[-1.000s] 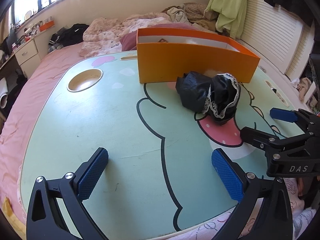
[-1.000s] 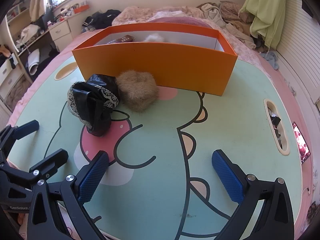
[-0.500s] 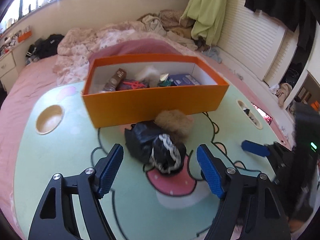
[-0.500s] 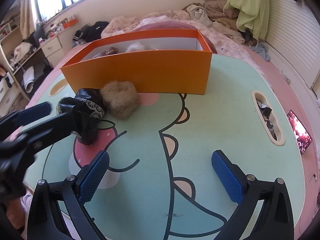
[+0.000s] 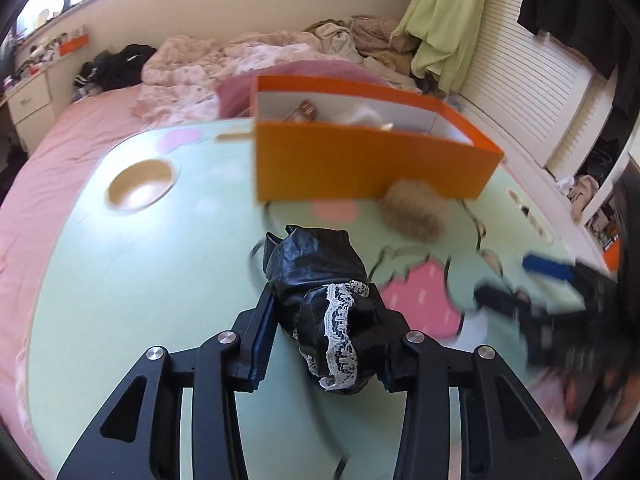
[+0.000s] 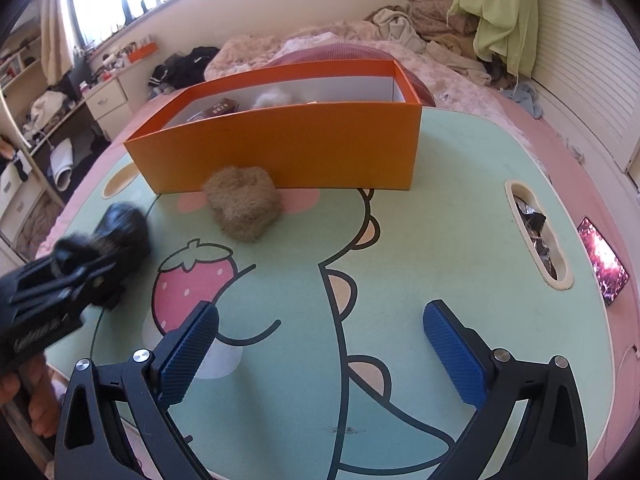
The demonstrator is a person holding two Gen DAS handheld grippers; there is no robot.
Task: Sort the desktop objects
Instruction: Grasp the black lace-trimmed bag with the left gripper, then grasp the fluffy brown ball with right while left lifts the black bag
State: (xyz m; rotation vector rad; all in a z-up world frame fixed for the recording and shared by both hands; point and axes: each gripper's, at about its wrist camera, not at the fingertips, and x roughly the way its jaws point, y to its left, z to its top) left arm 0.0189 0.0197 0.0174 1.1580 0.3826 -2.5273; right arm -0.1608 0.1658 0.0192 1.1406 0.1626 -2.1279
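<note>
My left gripper [image 5: 326, 340] is clamped on a crumpled black bag [image 5: 320, 280] with white lace trim, held over the table [image 5: 140, 280] toward its near edge. My right gripper [image 6: 320, 344] is spread wide, holding nothing. Only the right view shows the strawberry print, and the furry brown pouch [image 6: 244, 204] touching the orange box [image 6: 280, 148].

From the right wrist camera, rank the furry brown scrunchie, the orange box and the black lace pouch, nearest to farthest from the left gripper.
1. Black lace pouch, clamped in the left gripper.
2. Furry brown scrunchie, middle of table.
3. Orange box, behind the scrunchie.
</note>
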